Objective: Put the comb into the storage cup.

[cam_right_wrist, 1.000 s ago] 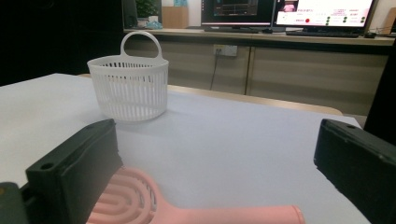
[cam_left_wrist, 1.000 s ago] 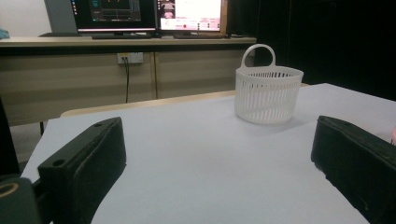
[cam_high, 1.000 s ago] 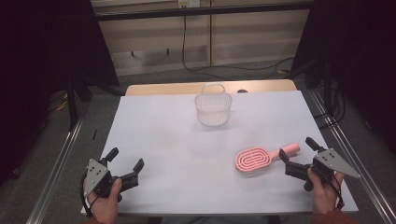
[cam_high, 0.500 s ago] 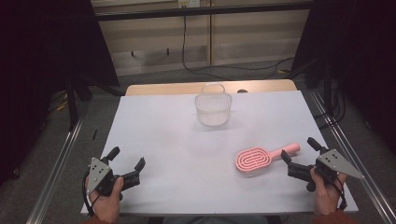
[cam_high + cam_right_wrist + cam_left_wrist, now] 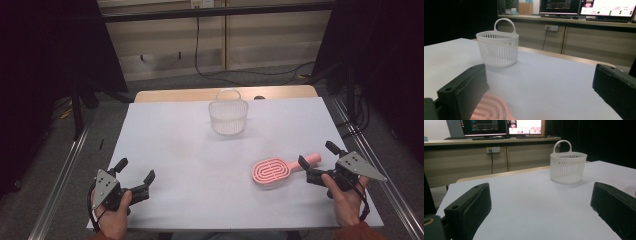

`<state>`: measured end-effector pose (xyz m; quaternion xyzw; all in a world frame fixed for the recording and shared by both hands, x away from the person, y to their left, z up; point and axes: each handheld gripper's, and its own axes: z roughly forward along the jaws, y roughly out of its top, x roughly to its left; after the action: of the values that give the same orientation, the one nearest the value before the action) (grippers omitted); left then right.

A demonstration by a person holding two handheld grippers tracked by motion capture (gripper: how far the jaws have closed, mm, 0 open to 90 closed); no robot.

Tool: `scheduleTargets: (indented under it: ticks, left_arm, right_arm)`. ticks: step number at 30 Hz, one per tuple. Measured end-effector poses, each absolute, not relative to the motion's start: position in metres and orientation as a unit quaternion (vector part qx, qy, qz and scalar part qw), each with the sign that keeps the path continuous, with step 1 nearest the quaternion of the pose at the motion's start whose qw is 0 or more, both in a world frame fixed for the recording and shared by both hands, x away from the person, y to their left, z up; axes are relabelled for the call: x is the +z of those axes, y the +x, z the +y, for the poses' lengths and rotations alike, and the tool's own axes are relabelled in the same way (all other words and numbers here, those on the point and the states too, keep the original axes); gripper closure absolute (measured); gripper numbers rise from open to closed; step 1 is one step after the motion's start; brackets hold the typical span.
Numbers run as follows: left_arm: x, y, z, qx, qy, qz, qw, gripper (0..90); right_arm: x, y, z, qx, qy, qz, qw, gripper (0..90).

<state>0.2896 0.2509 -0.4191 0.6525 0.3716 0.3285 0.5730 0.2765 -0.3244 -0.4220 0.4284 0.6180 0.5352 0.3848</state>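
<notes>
From the high view nothing is yet picked up: the right gripper (image 5: 320, 164) rests with jaws apart straddling the handle end of the pink brush (image 5: 272, 171), while the left gripper (image 5: 135, 179) lies spread and empty, well apart from it. In the left gripper view the white basket (image 5: 567, 167) stands far ahead of its open jaws across bare table (image 5: 529, 202). In the right gripper view the brush (image 5: 491, 108) lies just beside the left jaw, basket (image 5: 498, 48) beyond, with nothing between.

White basket (image 5: 228, 116), white table (image 5: 190, 165), monitors (image 5: 501, 126)
</notes>
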Motion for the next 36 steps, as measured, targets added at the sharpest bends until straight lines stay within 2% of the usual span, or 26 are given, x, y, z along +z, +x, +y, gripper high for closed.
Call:
scheduleTargets:
  ticks: [27,34,36]
  left_arm:
    - [-0.415,0.288,0.251,0.333,0.654,0.364,0.574,3.1]
    - [-0.415,0.290,0.248,0.333,0.647,0.360,0.584,3.1]
    - [-0.416,0.292,0.248,0.333,0.651,0.363,0.578,3.2]
  right_arm:
    - [-0.406,0.307,-0.308,0.535,0.419,0.619,0.394,1.8]
    - [-0.412,0.310,-0.311,0.539,0.422,0.622,0.380,12.4]
    - [-0.412,0.311,-0.315,0.542,0.427,0.613,0.385,20.2]
